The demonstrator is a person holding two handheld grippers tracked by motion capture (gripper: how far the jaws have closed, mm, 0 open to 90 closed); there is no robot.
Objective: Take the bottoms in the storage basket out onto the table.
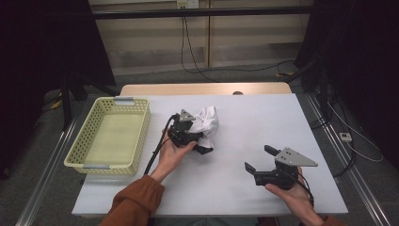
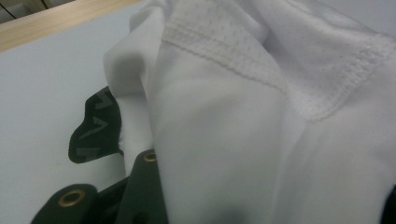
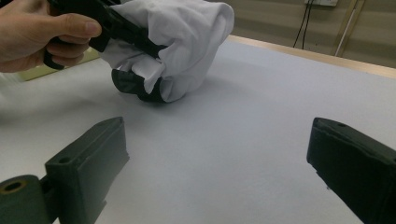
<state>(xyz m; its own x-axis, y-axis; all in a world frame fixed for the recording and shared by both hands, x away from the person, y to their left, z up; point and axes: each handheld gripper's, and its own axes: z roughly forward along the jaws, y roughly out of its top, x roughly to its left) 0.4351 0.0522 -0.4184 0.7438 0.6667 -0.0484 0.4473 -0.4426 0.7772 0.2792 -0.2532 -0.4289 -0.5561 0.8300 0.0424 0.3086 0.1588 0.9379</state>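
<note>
From the high view, your left gripper (image 1: 196, 136) was clamped on the crumpled white cloth garment with black trim (image 1: 207, 123), which sat just right of the pale yellow perforated plastic basket (image 1: 109, 135) on the white table (image 1: 244, 141). In the left gripper view, the garment (image 2: 243, 140) bunched between the jaws. In the right gripper view, your right gripper (image 3: 219, 172) stood with jaws wide apart, holding nothing, well apart from the garment (image 3: 182, 42) and farther from the basket.
</note>
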